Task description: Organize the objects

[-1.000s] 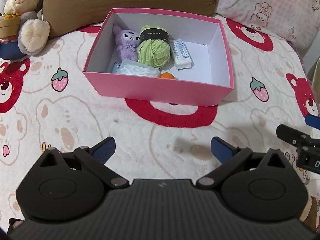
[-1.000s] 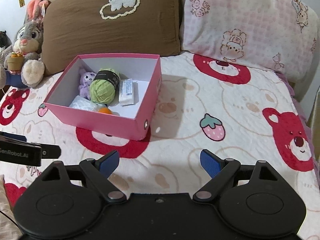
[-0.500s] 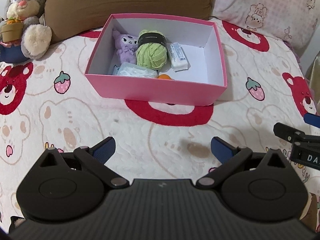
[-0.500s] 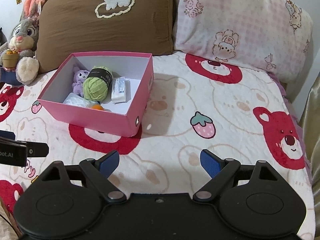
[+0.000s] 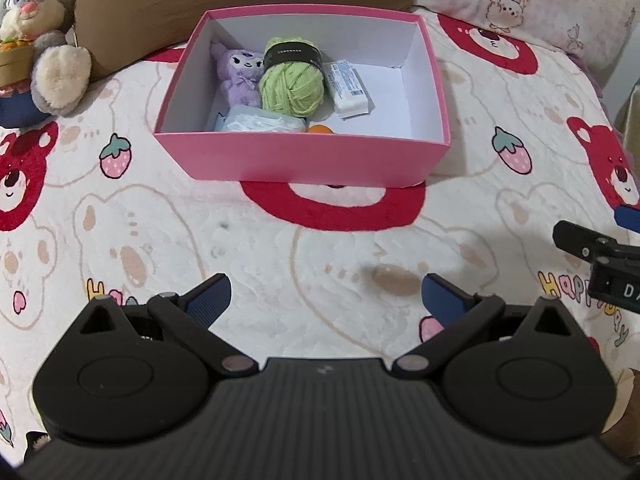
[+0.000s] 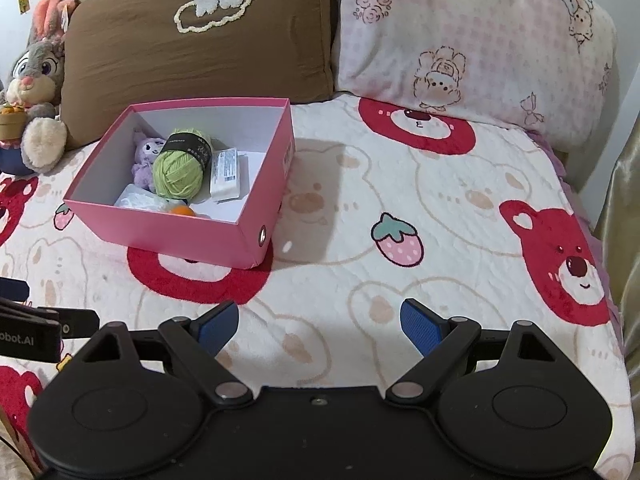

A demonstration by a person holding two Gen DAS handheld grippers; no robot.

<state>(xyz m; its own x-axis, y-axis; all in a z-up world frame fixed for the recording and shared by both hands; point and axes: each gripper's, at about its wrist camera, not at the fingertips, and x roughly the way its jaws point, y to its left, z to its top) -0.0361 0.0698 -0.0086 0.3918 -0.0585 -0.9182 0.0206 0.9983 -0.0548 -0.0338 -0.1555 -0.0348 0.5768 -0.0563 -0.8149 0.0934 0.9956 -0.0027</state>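
step: likely finished; yarn ball [image 5: 291,87], purple plush [image 5: 237,74] and eraser [image 5: 347,87] lie inside the pink box [image 5: 304,158]
left gripper [image 5: 325,300]: spread wide, empty, near box front
right gripper [image 6: 319,326]: spread wide, empty
next: nothing loose beside box; probably withdraw

A bed is covered by a cream quilt [image 6: 400,208] printed with red bears and strawberries; a brown pillow [image 6: 192,40] and a pink patterned pillow [image 6: 472,48] are propped along the top of the frame

left gripper [image 5: 325,294] nearer the pink box [image 5: 304,156] than half a second ago | right gripper [image 6: 319,320] too, box larger in its view | contents unmoved
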